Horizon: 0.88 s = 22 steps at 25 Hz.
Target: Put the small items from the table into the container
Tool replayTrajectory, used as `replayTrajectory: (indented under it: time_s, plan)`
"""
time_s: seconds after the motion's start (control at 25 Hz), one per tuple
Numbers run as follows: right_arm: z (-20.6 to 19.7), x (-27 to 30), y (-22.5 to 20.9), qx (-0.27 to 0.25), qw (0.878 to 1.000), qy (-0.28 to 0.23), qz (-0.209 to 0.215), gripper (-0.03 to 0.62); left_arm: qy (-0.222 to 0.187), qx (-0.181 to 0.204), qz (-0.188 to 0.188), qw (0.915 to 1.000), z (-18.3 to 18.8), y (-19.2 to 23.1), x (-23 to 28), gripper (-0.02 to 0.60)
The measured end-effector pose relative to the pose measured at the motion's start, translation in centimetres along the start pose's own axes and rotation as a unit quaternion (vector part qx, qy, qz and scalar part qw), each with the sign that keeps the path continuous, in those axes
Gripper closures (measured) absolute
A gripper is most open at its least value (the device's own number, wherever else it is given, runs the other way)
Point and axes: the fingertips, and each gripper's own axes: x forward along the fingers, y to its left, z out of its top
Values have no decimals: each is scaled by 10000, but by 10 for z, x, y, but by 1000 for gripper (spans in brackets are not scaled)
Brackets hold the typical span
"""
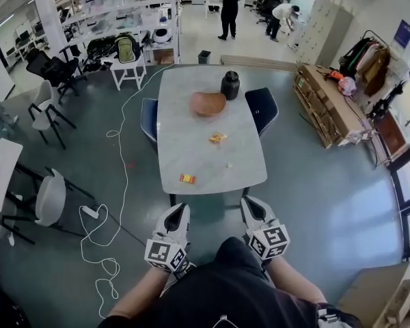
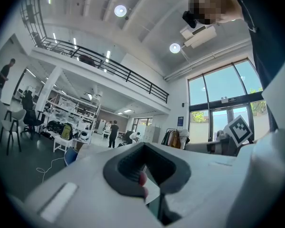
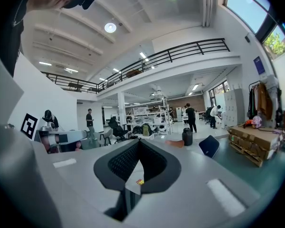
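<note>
A brown bowl (image 1: 208, 103) and a black jar (image 1: 230, 85) stand at the far end of the grey table (image 1: 191, 149). Small items lie on it: an orange-yellow packet (image 1: 217, 137), a red and yellow packet (image 1: 186, 178) near the front edge, and a tiny pale bit (image 1: 229, 165). My left gripper (image 1: 181, 209) and right gripper (image 1: 249, 202) hover side by side just short of the table's near edge, both shut and holding nothing. In the right gripper view the gripper (image 3: 130, 186) frames the red and yellow packet (image 3: 139, 181) through the gap between its pads. The left gripper (image 2: 157, 192) points level over the tabletop.
Blue chairs (image 1: 149, 118) (image 1: 261, 108) are tucked at both long sides of the table. A white cable (image 1: 99, 231) trails over the floor at left, near white chairs (image 1: 48, 197). Cardboard boxes (image 1: 324, 104) lie at right. People stand far behind.
</note>
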Motion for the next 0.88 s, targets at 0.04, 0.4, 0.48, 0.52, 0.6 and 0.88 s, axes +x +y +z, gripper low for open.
replayTrajectory:
  time_s: [0.04, 0.4, 0.48, 0.52, 0.6, 0.88]
  plan:
    - [-2, 4, 0, 39, 10000, 13, -24, 565, 30, -25, -4, 10000, -2, 5, 2, 577]
    - [-3, 84, -53, 206, 9995, -72, 211, 565, 162, -31, 201, 9997, -15, 55, 82, 577]
    - [1, 118, -79, 234, 9992, -83, 308, 565, 166, 66, 275, 9995, -15, 68, 115, 577]
    - [3, 136, -93, 228, 9991, -73, 357, 565, 174, 112, 322, 9993, -14, 75, 133, 577]
    - [11, 170, -122, 193, 9988, -36, 455, 565, 168, 147, 430, 9988, -9, 86, 169, 577]
    - [61, 285, -188, -178, 9917, -27, 1274, 565, -2, 415, 964, 9945, 31, 130, 281, 577]
